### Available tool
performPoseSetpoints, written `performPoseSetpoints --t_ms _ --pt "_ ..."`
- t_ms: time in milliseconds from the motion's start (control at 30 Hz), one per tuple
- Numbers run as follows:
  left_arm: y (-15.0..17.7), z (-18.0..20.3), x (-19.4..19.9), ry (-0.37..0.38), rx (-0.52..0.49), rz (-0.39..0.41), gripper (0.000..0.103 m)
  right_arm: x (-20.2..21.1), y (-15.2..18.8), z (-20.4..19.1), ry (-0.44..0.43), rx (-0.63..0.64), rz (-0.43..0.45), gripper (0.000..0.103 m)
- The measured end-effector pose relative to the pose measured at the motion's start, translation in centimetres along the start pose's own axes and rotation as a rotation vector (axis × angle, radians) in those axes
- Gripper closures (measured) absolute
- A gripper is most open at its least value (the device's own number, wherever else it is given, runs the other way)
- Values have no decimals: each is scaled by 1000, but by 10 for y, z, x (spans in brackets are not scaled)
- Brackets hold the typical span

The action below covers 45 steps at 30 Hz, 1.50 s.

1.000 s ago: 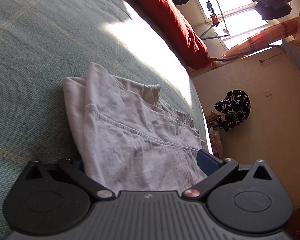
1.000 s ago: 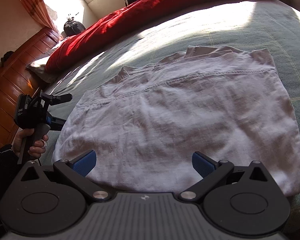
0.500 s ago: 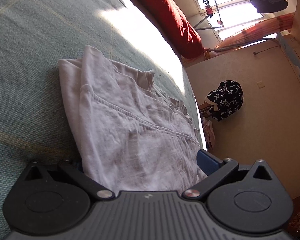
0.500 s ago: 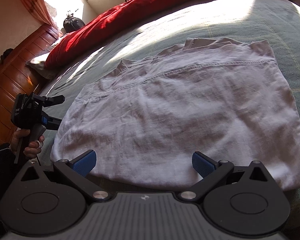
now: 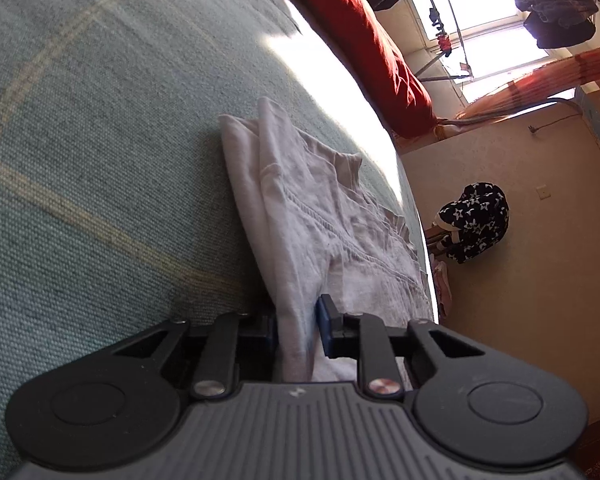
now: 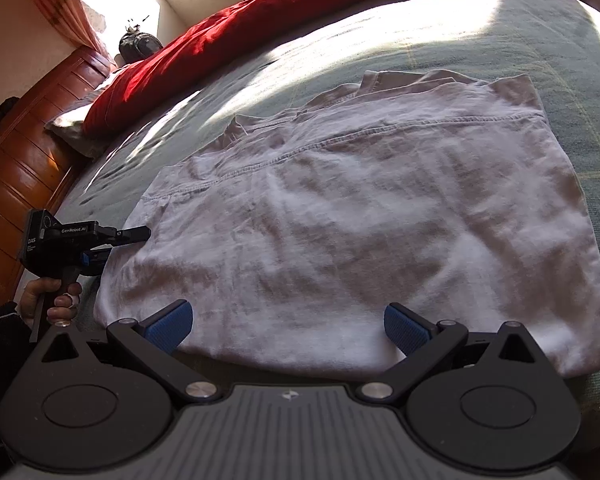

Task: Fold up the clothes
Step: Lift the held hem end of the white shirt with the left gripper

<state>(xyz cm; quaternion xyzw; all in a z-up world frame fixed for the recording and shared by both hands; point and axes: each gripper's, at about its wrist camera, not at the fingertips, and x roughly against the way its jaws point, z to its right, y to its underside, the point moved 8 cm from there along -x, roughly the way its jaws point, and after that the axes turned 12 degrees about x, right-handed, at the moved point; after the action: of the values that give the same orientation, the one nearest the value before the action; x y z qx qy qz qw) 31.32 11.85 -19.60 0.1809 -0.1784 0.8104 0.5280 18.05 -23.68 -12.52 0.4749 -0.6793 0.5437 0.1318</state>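
The crumpled white cotton shirt (image 6: 340,220) lies flat across the green bed (image 6: 560,40), left gripper (image 5: 298,330) closing on its left edge, right gripper (image 6: 286,326) wide open, empty, at the near hem.

Left gripper (image 5: 298,330) jaws closing on the near edge of the white garment (image 5: 300,216), cloth between them. Garment lies on the green bedspread (image 5: 100,140), red duvet (image 5: 380,48) beyond it.

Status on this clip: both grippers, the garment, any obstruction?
Left gripper closing, white garment edge between its fingers. Right gripper open at the near hem. Garment flat on green bedspread. Nothing in the way.
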Motion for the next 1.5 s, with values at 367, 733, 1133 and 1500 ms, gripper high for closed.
performPoseSetpoints --t_ms 367,733,1133,1500 --pt "4 13 -2 -78 -55 23 86 -2 0 -1 4 -1 -5 0" --pt "11 54 17 -116 -141 88 91 7 -2 2 -15 -20 16 0" --pt "23 112 18 -115 -222 107 91 21 -10 -6 -99 15 70 0" --pt "27 122 19 -105 -219 124 91 -25 -33 -47 -341 -40 12 0"
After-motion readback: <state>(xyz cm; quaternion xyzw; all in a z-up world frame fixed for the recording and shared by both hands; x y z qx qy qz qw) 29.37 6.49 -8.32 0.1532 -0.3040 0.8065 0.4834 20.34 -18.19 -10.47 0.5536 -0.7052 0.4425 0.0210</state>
